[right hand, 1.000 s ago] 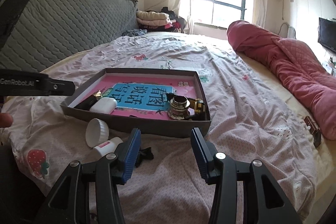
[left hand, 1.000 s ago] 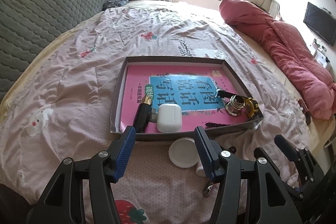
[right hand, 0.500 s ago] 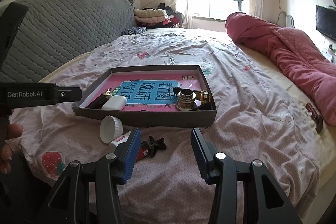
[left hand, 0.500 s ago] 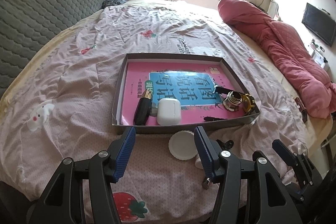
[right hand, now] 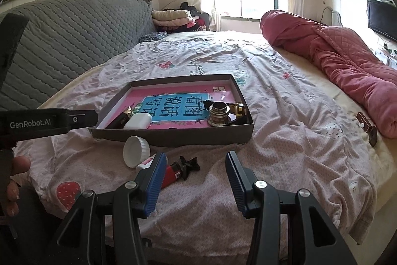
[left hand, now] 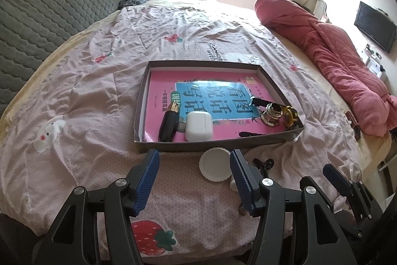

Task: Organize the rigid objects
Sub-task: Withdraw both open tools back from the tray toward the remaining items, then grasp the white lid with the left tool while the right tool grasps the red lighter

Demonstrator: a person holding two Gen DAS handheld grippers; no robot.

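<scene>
Both the left gripper (left hand: 194,167) and the right gripper (right hand: 196,169) hover with jaws spread, pinching nothing. The white cap (right hand: 136,151), red lighter (right hand: 171,171) and black clip (right hand: 188,164) lie on the bed just before the tray's (right hand: 173,138) near wall. On soft bedding a grab could press them under or nudge the tray.

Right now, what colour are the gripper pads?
Blue, ribbed pads on black fingers; they show best in the left wrist view.
</scene>
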